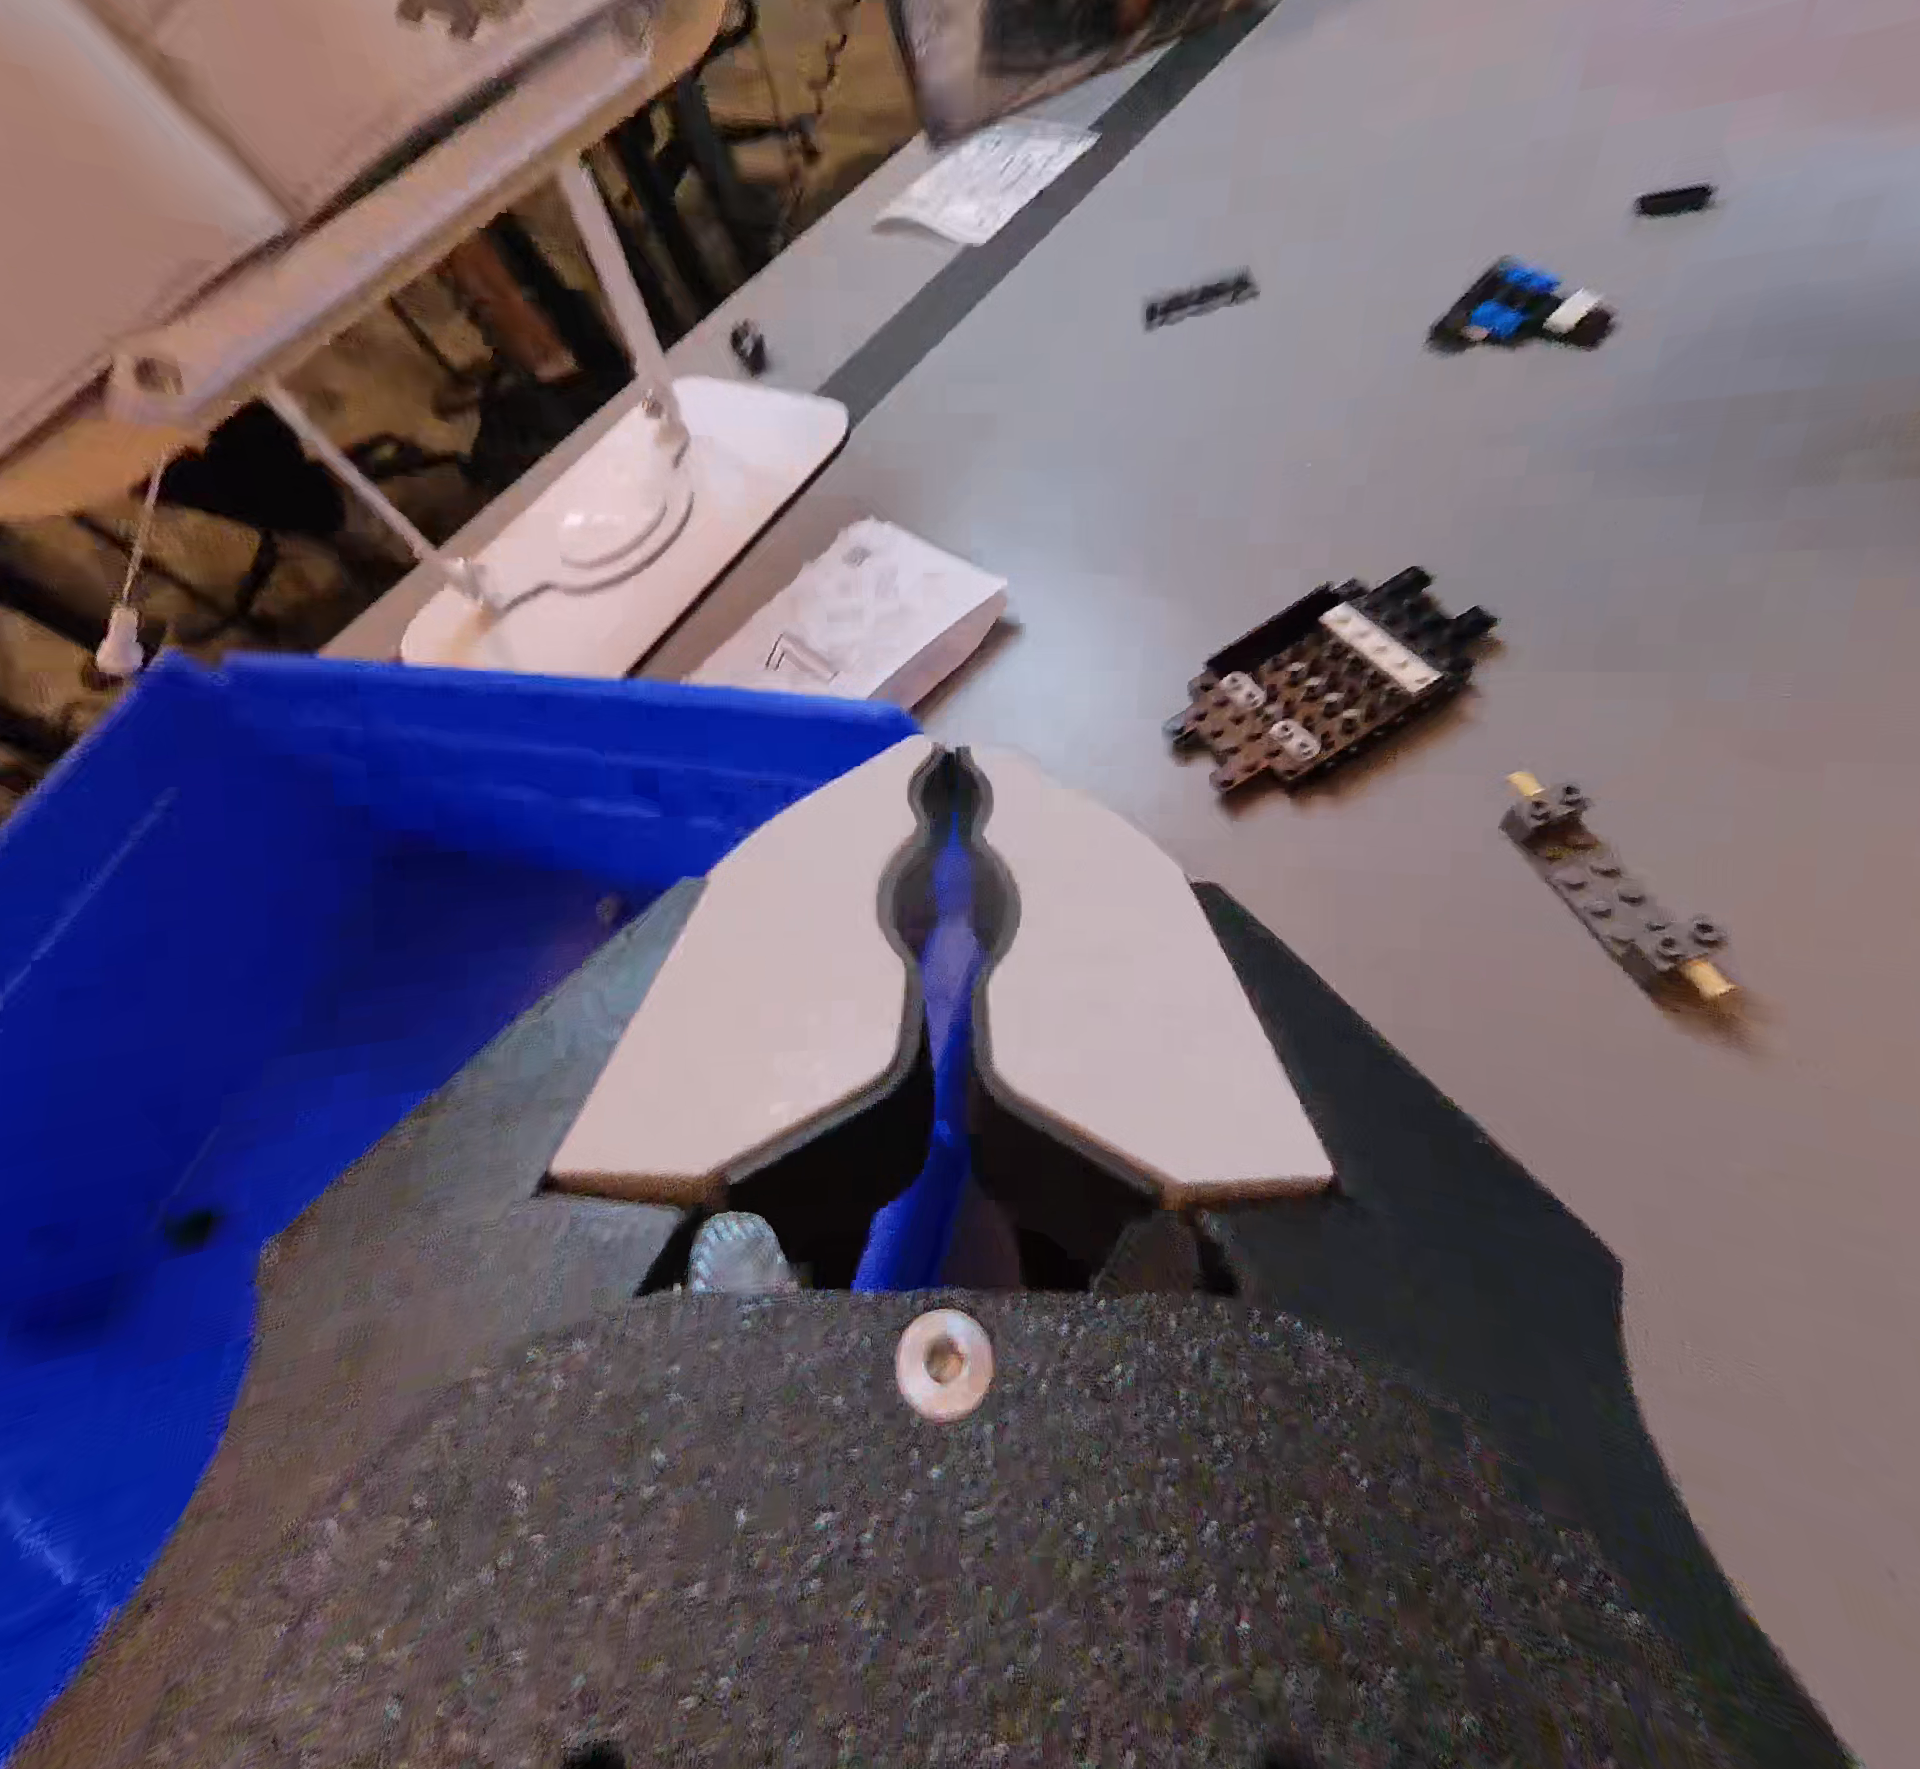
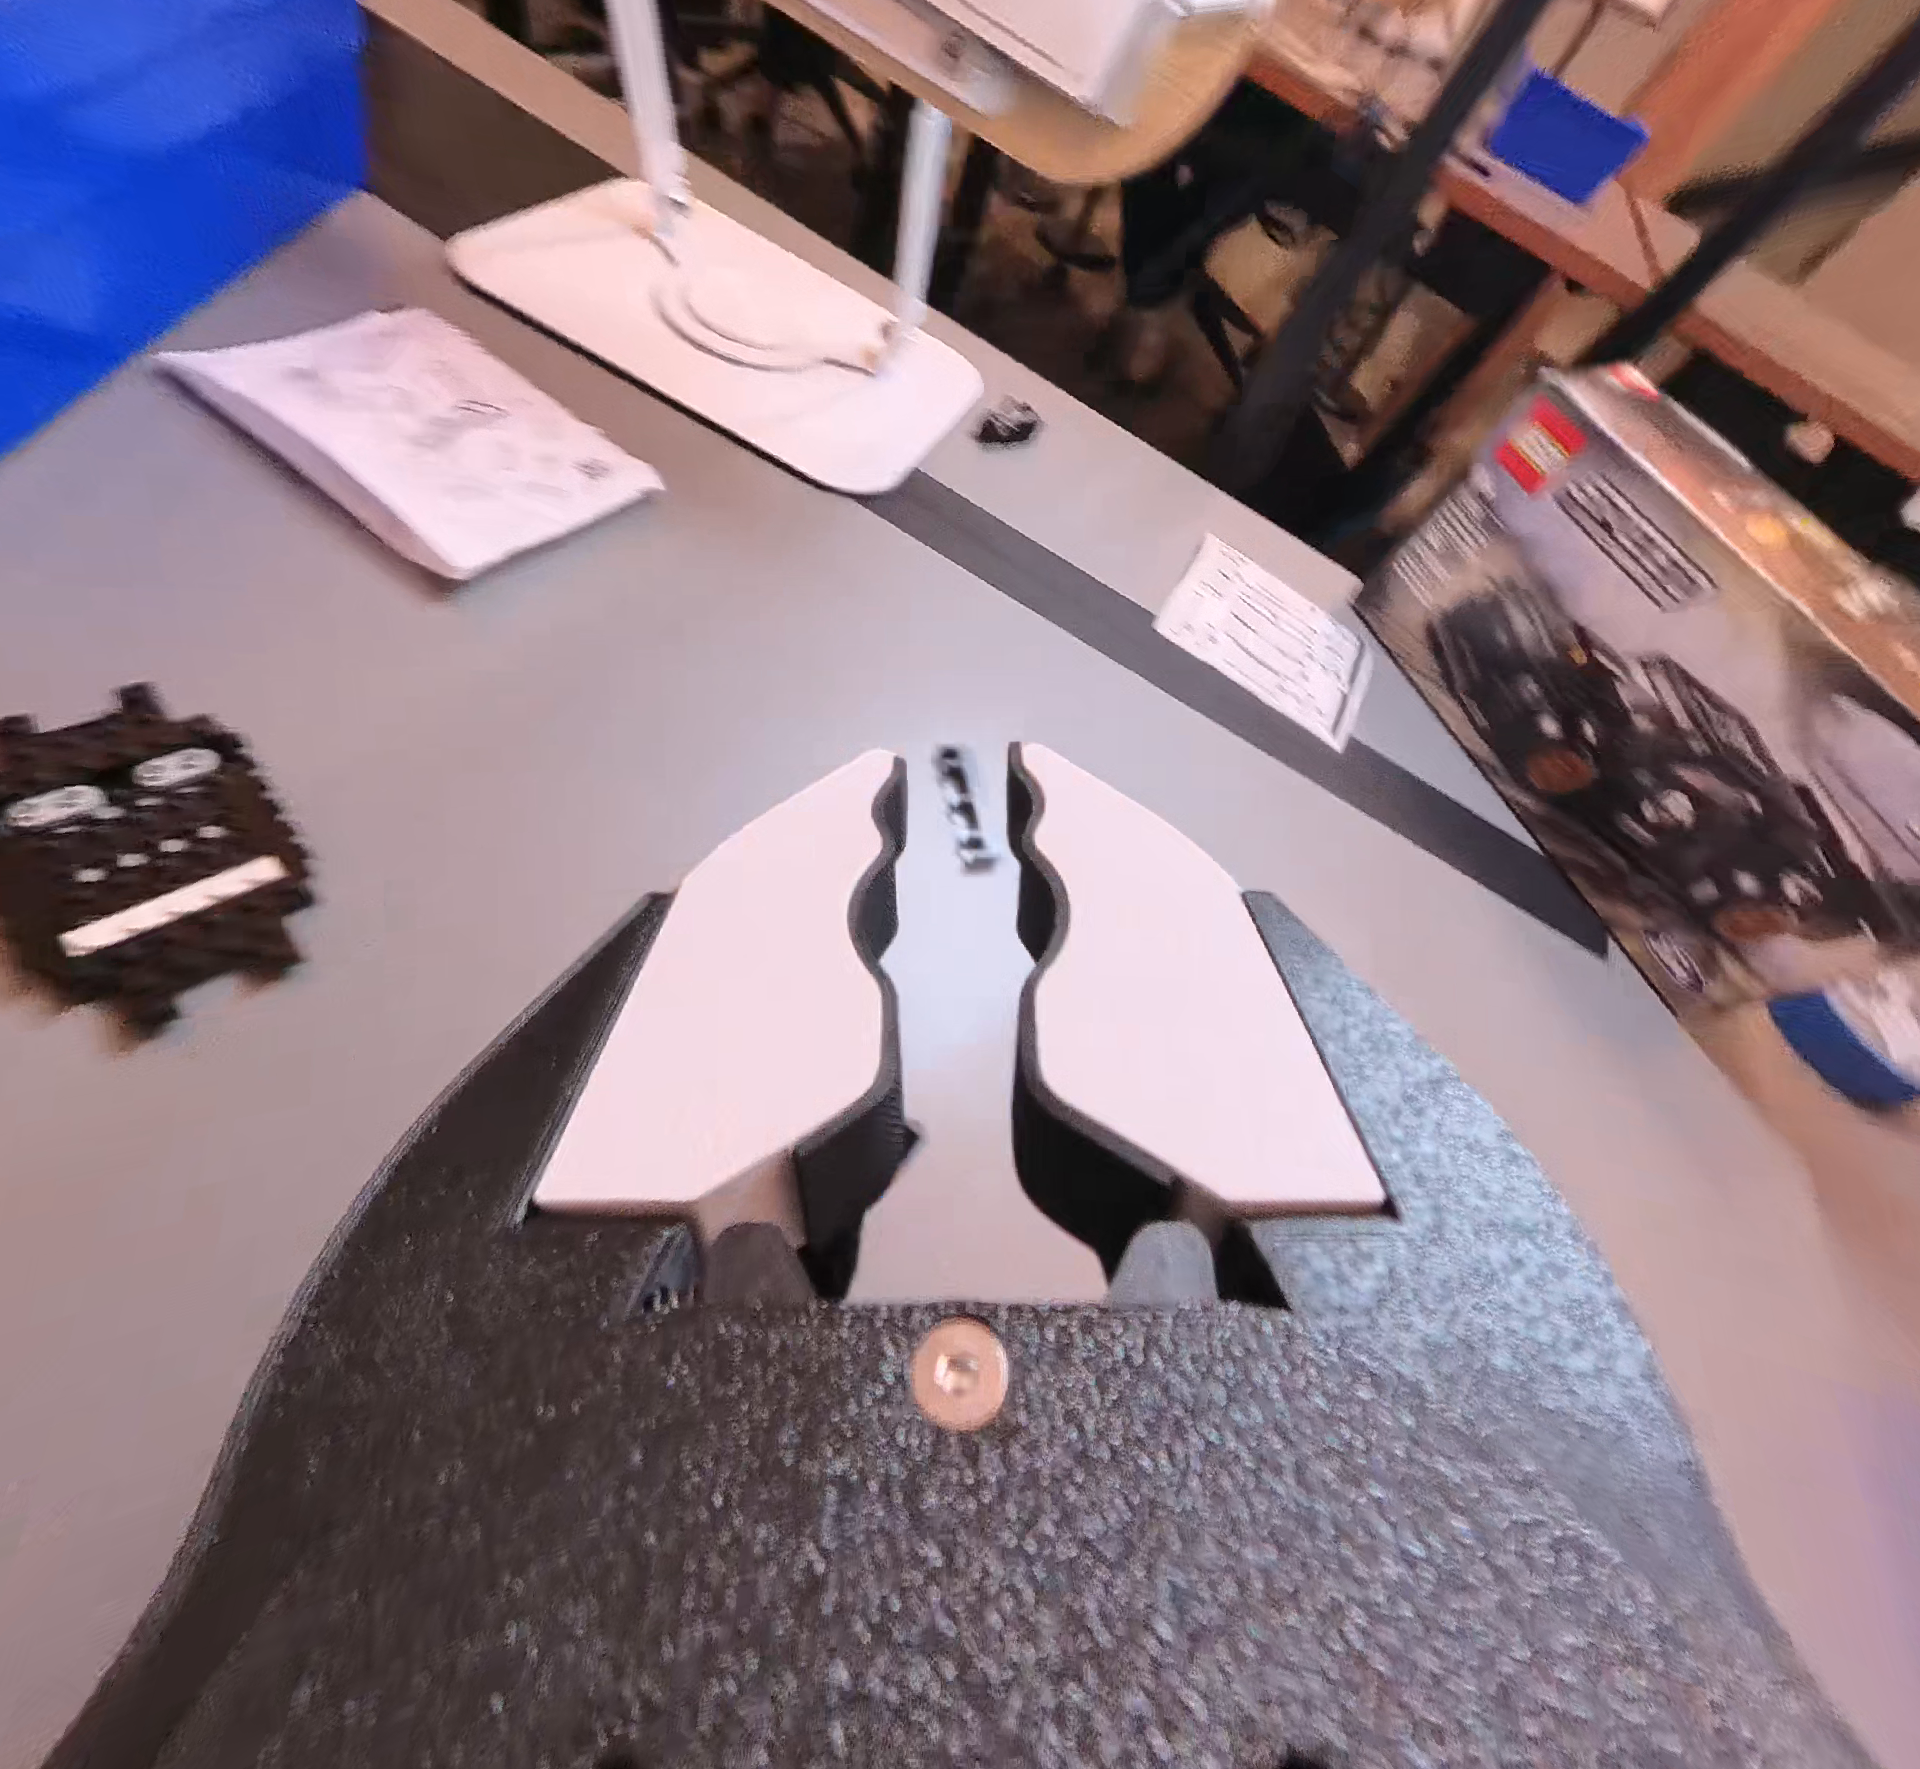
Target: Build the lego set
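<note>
My left gripper [image 1: 948,765] is shut, its fingertips meeting over the near corner of a blue bin [image 1: 312,888]; the blue of the bin shows through the slit between the fingers. A black studded plate assembly [image 1: 1330,670] with white pieces lies on the grey table [image 1: 1455,472] to its right, and a grey long plate [image 1: 1610,888] with tan pins lies nearer. My right gripper [image 2: 958,763] is open above the table. A small narrow black piece [image 2: 961,810] lies on the table between its fingertips, with a gap on each side. The black assembly [image 2: 145,857] is at its left.
A white lamp base [image 1: 644,524] and a booklet [image 1: 862,613] lie beyond the bin. A printed sheet [image 2: 1262,639], a toy box [image 2: 1662,732] and a blue tape roll [image 2: 1849,1033] are at the right. A small blue-and-black build [image 1: 1522,317] and loose black pieces [image 1: 1200,301] lie farther off. The tips of one gripper are about 30 cm away from the tips of the other. The left tips stand about 15 cm off the black assembly [image 2: 145,857]. The left camera catches it too, in the left wrist view [image 1: 1327,693].
</note>
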The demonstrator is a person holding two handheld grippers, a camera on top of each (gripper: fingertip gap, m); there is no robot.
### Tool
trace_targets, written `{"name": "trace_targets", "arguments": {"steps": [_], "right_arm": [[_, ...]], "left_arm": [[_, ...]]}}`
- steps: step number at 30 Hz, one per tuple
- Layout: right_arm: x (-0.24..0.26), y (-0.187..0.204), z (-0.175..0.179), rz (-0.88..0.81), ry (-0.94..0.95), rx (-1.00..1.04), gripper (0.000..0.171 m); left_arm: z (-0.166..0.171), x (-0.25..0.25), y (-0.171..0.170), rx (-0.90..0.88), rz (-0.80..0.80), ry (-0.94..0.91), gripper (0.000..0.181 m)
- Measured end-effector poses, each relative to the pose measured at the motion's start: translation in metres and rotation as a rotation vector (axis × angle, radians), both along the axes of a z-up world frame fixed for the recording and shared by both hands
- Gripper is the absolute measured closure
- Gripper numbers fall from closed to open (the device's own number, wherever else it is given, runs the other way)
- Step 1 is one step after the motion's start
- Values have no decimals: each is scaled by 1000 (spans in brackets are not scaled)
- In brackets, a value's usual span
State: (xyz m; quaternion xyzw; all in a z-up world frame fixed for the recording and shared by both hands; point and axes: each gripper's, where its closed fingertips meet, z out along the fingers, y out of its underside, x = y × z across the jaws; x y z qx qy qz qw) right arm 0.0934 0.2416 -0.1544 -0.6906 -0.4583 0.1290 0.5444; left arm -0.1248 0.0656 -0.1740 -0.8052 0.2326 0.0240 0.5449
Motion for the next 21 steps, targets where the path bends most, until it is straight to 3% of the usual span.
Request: {"name": "trace_targets", "arguments": {"steps": [4, 9, 15, 16, 19, 21], "right_arm": [[33, 15, -24, -22, -73, -197, 143], [43, -14, -78, 107, -270, -459, 126], [41, -31, -123, 102, -459, -593, 113], [39, -30, -126, 97, -469, -588, 116], [26, -28, -124, 143, -448, -518, 154], [12, -38, -121, 243, -438, -463, 154]], "left_arm": [[11, 24, -2, 65, -87, -40, 181], [-2, 41, -1, 86, -136, -58, 181], [-28, 46, 0, 16, -159, 10, 181], [-32, 48, 0, 6, -167, 8, 181], [-36, 53, -1, 4, -191, 43, 181], [-37, 61, -2, 3, -220, 12, 181]]}}
